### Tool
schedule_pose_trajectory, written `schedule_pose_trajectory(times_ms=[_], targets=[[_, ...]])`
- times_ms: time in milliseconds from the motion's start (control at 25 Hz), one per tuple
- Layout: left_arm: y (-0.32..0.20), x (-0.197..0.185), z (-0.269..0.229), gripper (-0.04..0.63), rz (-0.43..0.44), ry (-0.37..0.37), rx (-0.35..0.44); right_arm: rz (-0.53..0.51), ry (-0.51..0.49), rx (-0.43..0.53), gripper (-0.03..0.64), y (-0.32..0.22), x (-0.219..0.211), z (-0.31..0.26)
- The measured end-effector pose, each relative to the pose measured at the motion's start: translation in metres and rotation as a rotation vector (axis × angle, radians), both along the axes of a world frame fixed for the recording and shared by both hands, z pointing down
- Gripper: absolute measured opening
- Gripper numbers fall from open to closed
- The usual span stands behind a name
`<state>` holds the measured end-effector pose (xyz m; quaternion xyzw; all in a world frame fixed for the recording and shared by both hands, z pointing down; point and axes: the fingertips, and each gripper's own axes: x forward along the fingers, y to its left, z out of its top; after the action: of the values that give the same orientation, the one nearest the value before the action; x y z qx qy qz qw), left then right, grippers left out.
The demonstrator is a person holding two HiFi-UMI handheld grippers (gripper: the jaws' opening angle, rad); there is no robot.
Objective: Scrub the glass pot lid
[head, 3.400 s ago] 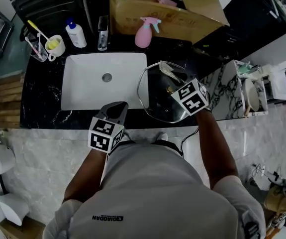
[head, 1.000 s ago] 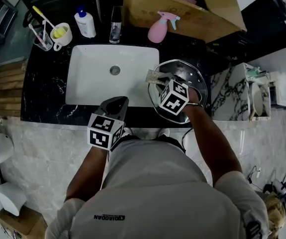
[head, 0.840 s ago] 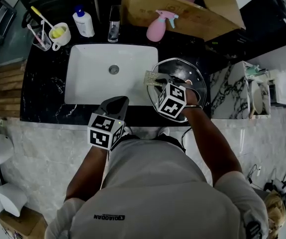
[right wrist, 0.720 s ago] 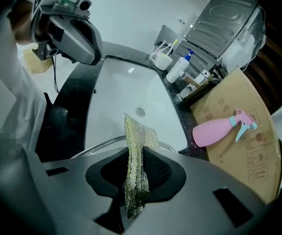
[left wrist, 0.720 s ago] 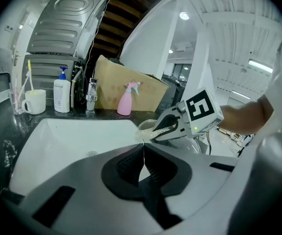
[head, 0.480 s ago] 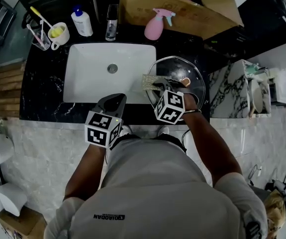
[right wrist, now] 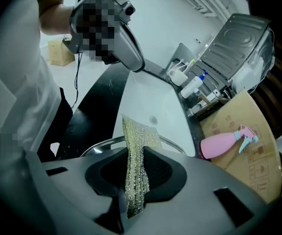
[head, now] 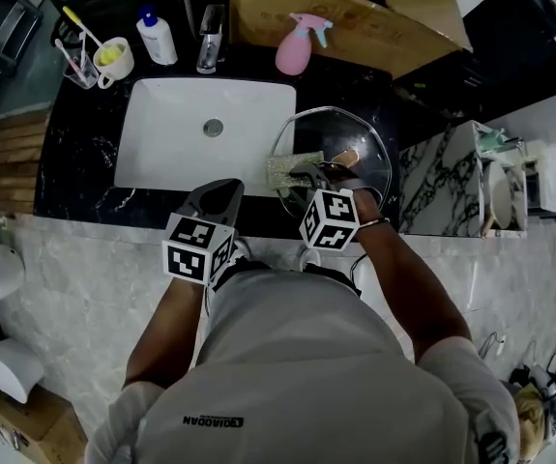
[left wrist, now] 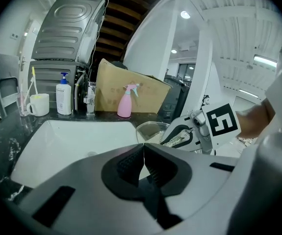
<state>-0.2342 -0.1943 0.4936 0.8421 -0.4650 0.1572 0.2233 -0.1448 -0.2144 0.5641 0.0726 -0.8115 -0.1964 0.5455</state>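
Right gripper (right wrist: 135, 175) is pinching the glittery scouring pad (right wrist: 139, 136) over the left rim of the glass pot lid (head: 347, 130), which is spreading rightward from mid-frame, while the closed, empty left gripper (head: 216, 199) is idling lower left.

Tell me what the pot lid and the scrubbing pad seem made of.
The pot lid looks like clear glass, since the dark counter shows through it, with a shiny, probably steel, rim. The scrubbing pad is a glittery woven mesh, perhaps metallic or plastic thread.
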Motion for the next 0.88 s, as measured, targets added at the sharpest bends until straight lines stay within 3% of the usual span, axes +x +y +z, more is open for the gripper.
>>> schedule_pose_trajectory(times_ms=[280,880], targets=[[0.016,0.021,-0.001,0.015,-0.048,-0.017,-0.011,-0.137,-0.044,-0.051,0.100,0.023,0.012,-0.001],[0.052,0.048,-0.010,0.015,-0.173,-0.043,-0.015,-0.295,-0.109,-0.139,0.101,0.052,0.038,-0.004]])
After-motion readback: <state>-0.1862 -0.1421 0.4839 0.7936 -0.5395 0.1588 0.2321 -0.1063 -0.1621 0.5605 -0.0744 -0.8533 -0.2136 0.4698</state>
